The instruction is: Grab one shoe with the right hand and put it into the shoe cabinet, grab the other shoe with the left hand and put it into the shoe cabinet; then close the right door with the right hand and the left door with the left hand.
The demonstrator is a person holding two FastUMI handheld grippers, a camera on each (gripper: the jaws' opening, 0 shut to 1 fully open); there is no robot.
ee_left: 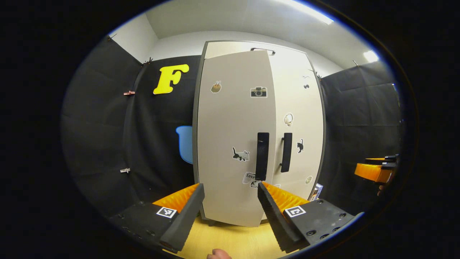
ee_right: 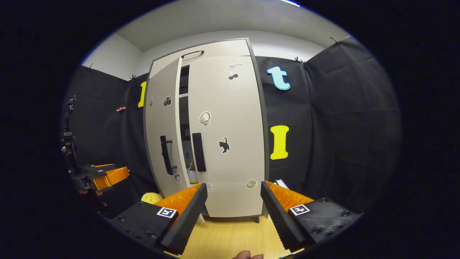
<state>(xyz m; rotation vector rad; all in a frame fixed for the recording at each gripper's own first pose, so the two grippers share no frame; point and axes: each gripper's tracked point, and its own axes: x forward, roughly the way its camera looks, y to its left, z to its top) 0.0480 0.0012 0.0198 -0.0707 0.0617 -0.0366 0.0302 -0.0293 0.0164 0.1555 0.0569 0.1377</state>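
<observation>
The pale shoe cabinet (ee_left: 258, 46) stands straight ahead in both views. Its left door (ee_left: 233, 126) hangs ajar, swung out toward me, with a black handle (ee_left: 262, 156). My left gripper (ee_left: 230, 187) is open in front of this door, and one fingertip (ee_left: 261, 187) sits just below the handle's lower end. The right door (ee_right: 226, 126) looks shut, its handle (ee_right: 198, 151) at the inner edge. My right gripper (ee_right: 233, 187) is open, low before the right door, holding nothing. Through the gap between the doors I see a shelf and a bottle-like thing (ee_right: 192, 174); the rest inside is hidden.
Light wooden floor (ee_left: 230, 241) runs up to the cabinet. A yellow soft thing (ee_right: 151, 197) lies at the cabinet's left foot, and a flat white item (ee_right: 280, 184) leans at its right foot. The other gripper (ee_left: 375, 169) is held off to the right. Black cloth walls flank the cabinet.
</observation>
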